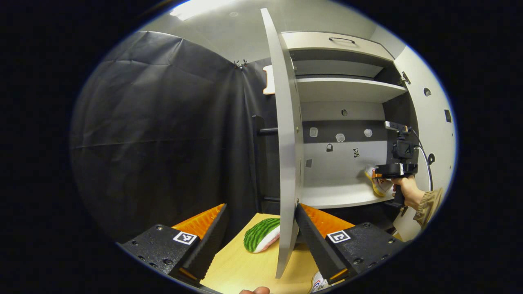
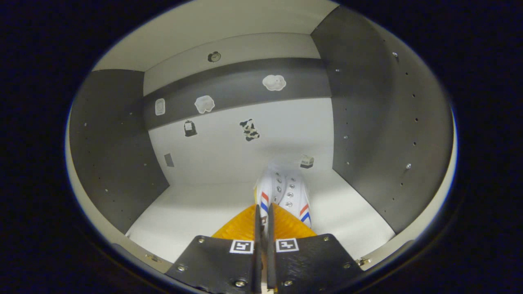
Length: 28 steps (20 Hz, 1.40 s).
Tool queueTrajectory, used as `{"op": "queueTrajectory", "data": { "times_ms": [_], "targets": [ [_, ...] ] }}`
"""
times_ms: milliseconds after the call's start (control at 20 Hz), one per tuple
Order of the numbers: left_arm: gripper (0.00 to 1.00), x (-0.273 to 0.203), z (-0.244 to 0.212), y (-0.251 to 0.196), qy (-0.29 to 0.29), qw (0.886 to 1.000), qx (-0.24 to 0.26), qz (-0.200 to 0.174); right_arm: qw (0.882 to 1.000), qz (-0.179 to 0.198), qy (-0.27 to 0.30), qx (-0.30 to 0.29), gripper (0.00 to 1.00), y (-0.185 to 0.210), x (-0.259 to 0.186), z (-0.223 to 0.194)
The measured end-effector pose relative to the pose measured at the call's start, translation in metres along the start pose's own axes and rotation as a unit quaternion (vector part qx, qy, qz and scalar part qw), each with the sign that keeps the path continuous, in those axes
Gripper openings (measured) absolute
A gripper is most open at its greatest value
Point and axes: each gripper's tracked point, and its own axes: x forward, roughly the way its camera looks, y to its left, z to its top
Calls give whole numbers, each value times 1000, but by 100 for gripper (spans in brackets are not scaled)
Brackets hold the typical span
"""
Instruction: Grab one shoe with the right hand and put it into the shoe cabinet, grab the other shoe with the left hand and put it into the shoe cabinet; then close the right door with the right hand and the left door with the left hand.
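Cabinet open; left door seen edge-on, swung out toward the left gripper view. White shoe with red-blue stripes on the lower shelf, toe to the back wall. Right gripper: fingers nearly closed, pinching the shoe's heel edge. Left gripper: fingers wide apart, holding nothing, above the wooden table. Striped green object on the table. Second shoe partly visible at the table's near edge.
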Motion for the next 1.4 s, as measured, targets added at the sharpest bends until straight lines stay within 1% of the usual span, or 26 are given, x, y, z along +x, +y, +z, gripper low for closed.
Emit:
{"op": "queueTrajectory", "data": {
  "times_ms": [50,200,350,450,500,600,650,750,850,900,950,1000,1200,1300,1400],
  "targets": [
    [100,0,-1,-2,1,1000,-1,-1,1000,16,-7,5,12,5,-4,6],
    [100,-1,-2,-8,2,1000,0,-8,999,6,-39,-2,13,1,-19,24],
    [100,-5,-6,-19,3,1000,0,-23,998,2,-61,-19,13,-1,-37,38],
    [100,-8,-9,-26,4,999,0,-34,997,5,-76,-27,12,-2,-55,48],
    [100,-10,-12,-30,6,999,0,-40,996,6,-83,-30,21,-2,-70,51],
    [100,-16,-18,-39,10,999,-1,-52,994,11,-100,-35,50,-3,-98,58],
    [100,-19,-22,-43,14,998,-2,-59,993,5,-110,-38,64,-6,-110,63],
    [100,-27,-31,-49,20,997,-2,-69,990,3,-130,-45,60,-7,-136,74],
    [100,-34,-43,-53,29,997,0,-78,987,3,-151,-48,60,-6,-163,85],
    [100,-38,-49,-56,33,996,1,-82,986,13,-160,-46,60,-3,-179,89],
    [100,-42,-58,-58,40,995,3,-86,985,17,-167,-44,84,-1,-194,94],
    [100,-45,-67,-60,47,995,6,-90,984,20,-174,-41,95,-1,-208,97],
    [100,-58,-117,-73,94,989,11,-111,978,19,-203,-49,95,-6,-264,107],
    [100,-61,-146,-86,125,984,4,-130,976,17,-212,-55,95,-8,-289,108],
    [100,-65,-180,-98,160,975,0,-151,974,14,-220,-58,95,-11,-311,105]
  ]
}}
